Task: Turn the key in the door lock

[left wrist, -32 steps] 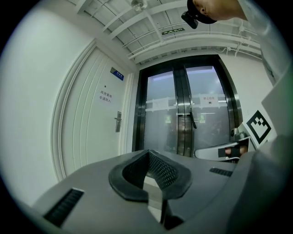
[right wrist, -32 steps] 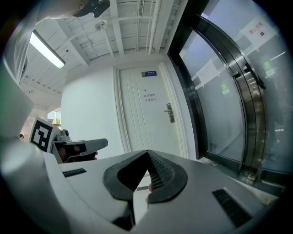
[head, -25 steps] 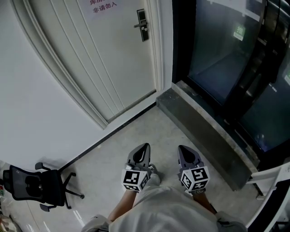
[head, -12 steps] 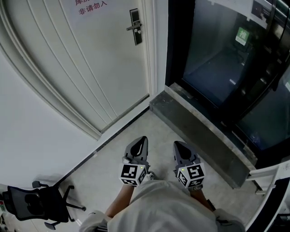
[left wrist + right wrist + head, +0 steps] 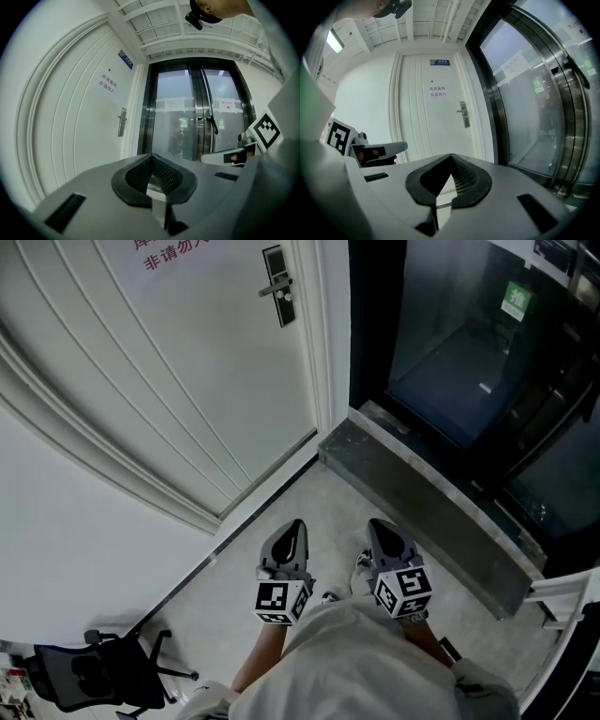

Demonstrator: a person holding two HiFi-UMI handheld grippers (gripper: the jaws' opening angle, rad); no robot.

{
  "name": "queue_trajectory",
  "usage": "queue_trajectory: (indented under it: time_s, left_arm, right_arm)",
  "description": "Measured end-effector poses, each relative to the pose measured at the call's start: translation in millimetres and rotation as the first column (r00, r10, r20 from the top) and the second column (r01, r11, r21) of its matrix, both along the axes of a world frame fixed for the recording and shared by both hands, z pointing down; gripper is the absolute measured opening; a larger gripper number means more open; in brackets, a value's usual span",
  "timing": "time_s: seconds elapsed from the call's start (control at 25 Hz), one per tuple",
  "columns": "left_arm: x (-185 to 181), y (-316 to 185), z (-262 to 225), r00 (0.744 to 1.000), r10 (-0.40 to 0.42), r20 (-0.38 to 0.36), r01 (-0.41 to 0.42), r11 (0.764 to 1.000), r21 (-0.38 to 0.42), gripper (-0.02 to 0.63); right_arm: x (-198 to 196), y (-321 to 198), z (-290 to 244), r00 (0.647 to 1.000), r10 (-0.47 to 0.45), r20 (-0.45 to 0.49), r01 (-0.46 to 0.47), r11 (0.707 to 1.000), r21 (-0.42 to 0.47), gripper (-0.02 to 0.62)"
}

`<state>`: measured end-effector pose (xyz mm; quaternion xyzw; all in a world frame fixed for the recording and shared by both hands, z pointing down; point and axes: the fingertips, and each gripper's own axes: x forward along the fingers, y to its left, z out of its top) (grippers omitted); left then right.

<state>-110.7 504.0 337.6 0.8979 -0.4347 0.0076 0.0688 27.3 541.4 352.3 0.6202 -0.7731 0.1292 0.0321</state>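
Door lock point(image 5: 276, 277) lies well beyond left gripper point(image 5: 296, 527) and right gripper point(image 5: 379, 527), fingers closed empty; only head view shows chair point(image 5: 89, 679).

red notice point(image 5: 174, 248) on the white door point(image 5: 187, 381): two lines of chinese, the lower reading 非请勿入. blue plate point(image 5: 440, 62) above the door and green sign point(image 5: 515, 301) behind the glass point(image 5: 441, 352): print too small to read.

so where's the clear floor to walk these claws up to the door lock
Bare floor runs from the left claw and right claw straight to the white door, bordered by the wall at left and the stone ledge under the glass doors at right. Nothing stands below the lock. Crowded only at lower left, by the office chair.
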Motion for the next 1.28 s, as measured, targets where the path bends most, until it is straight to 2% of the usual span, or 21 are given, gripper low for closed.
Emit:
queue_trajectory:
  time_s: [0.16,0.36,0.52,0.88,0.96,1.28]
  left_arm:
    - [-7.7,-23.5,7.5,0.998,-0.059,0.024,0.059,0.998,0.001,0.009]
    - [-6.5,-72.3,12.4,0.993,-0.113,0.033,0.113,0.993,-0.016,0.009]
    - [13.6,-119.7,11.0,0.990,-0.138,0.038,0.139,0.990,-0.012,0.009]
    - [65.6,-222.4,-2.8,0.975,-0.219,0.028,0.219,0.976,-0.008,0.009]
    - [80.4,-242.6,-11.4,0.972,-0.234,0.025,0.234,0.972,0.018,0.009]
    - [120.9,-293.7,-17.7,0.961,-0.275,0.028,0.274,0.961,0.033,0.009]
  right_arm:
    - [4.3,-33.8,5.1,1.000,-0.017,-0.001,0.017,1.000,0.000,-0.005]
    - [2.1,-89.7,2.9,0.994,-0.070,-0.085,0.073,0.997,0.034,-0.005]
    - [15.8,-140.6,1.6,0.988,-0.114,-0.099,0.119,0.992,0.039,-0.005]
    - [80.9,-252.0,-4.2,0.983,-0.157,-0.100,0.161,0.987,0.028,-0.005]
    - [93.0,-272.0,-7.8,0.979,-0.175,-0.108,0.180,0.983,0.036,-0.005]
    - [132.1,-333.4,-4.7,0.970,-0.222,-0.100,0.225,0.974,0.027,-0.005]
